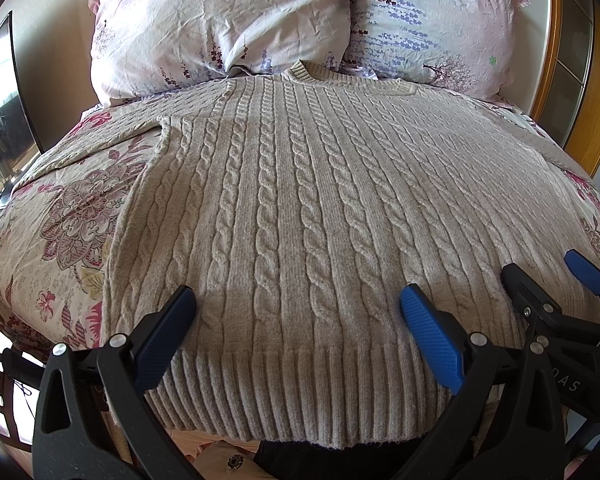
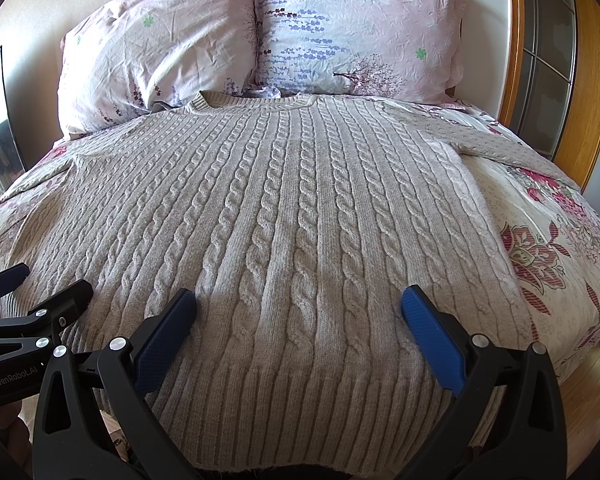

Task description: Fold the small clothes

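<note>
Poised side by side above the ribbed hem of a beige cable-knit sweater [image 1: 300, 184]: left gripper [image 1: 298, 312] and right gripper [image 2: 300, 312], both with blue-padded fingers [image 1: 428, 336] spread wide apart and clamped on nothing. Aimed forward along the garment toward its collar, fingertips low over the knit near the hem; contact with the fabric impossible to judge. Visible at the right edge of the left wrist view, the right gripper just beside its partner; seen likewise at the left edge of the right wrist view, the left gripper.

Spread flat and face up on a bed [image 1: 60, 216] under a floral quilt in pink and cream, hem hanging slightly over the near edge, sleeves stretched out to either side, neckline touching two crumpled pink pillows [image 2: 160, 44] with lavender prints. Behind the pillows, a pale wall; to the right, a wooden-framed glass panel [image 2: 548, 48]; to the left, a dark screen [image 1: 4, 100] by the wall. Wooden floor [image 2: 592, 364] at the bed's right side.
</note>
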The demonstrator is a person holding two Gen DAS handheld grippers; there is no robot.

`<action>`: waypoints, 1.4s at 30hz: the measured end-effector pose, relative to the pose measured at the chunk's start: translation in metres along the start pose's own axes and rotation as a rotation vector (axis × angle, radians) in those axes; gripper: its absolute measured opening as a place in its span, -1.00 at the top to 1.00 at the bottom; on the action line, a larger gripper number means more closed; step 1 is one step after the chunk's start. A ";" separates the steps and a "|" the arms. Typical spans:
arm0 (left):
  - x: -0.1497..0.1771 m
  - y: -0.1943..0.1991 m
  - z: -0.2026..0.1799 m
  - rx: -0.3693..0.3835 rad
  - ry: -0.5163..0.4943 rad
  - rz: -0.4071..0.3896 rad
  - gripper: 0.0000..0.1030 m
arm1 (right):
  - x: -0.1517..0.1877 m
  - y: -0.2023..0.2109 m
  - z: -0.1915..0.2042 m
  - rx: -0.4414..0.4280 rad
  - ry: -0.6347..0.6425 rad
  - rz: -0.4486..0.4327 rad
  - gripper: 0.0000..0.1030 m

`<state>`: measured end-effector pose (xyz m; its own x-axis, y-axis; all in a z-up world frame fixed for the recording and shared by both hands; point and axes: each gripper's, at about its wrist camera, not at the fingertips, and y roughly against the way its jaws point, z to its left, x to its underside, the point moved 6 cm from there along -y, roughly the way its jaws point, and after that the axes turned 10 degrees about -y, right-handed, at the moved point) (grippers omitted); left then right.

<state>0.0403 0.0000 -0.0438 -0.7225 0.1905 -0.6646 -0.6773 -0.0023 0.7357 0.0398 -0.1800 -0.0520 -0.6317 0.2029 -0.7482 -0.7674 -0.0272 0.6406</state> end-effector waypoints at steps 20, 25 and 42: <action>0.000 0.000 0.000 0.000 -0.003 0.007 -0.97 | 0.002 -0.003 -0.001 -0.007 0.015 0.001 -0.97; -0.005 -0.005 0.002 0.009 -0.017 0.035 -0.97 | 0.001 -0.006 0.001 -0.054 0.059 0.022 -0.97; -0.119 -0.033 0.056 0.138 0.131 -0.135 -0.97 | -0.159 -0.061 -0.237 -0.202 -0.719 0.052 -0.71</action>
<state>0.1566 0.0328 0.0186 -0.6446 0.0513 -0.7628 -0.7501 0.1505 0.6440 0.1613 -0.4423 -0.0127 -0.4933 0.7845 -0.3758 -0.7873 -0.2191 0.5763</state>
